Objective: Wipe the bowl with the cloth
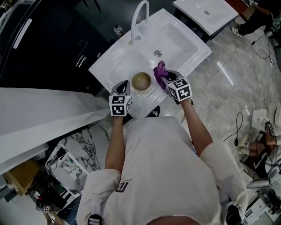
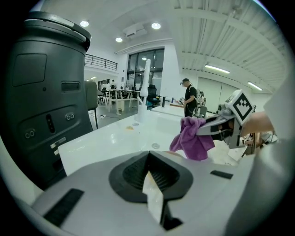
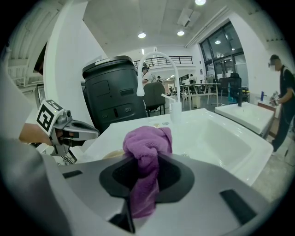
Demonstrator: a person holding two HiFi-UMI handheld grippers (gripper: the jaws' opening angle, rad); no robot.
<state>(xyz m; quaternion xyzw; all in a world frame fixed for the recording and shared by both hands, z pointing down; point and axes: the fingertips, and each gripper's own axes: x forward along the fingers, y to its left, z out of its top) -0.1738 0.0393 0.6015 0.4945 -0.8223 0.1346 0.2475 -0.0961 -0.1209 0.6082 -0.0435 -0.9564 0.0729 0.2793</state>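
Note:
A small tan bowl [image 1: 141, 81] sits on the near ledge of the white sink [image 1: 175, 39]. My left gripper [image 1: 127, 86] reaches its left edge. In the left gripper view a pale cream sliver [image 2: 153, 196] is pinched between the jaws of my left gripper [image 2: 150, 167], and a bit of bowl rim [image 2: 177, 154] shows just beyond. My right gripper [image 1: 167, 79] is shut on a bunched purple cloth [image 1: 160, 73], just right of the bowl. In the right gripper view the cloth [image 3: 145, 142] spills out of my right gripper [image 3: 147, 161], with the bowl [image 3: 113, 155] low on the left.
A curved white faucet [image 1: 139, 19] rises at the sink's back, with the drain [image 1: 157, 53] in the basin. A second white sink [image 1: 206, 13] stands at the top right. A large dark bin [image 2: 41, 92] is to the left. People [image 2: 188, 97] stand farther off. Cables [image 1: 239, 127] lie on the floor.

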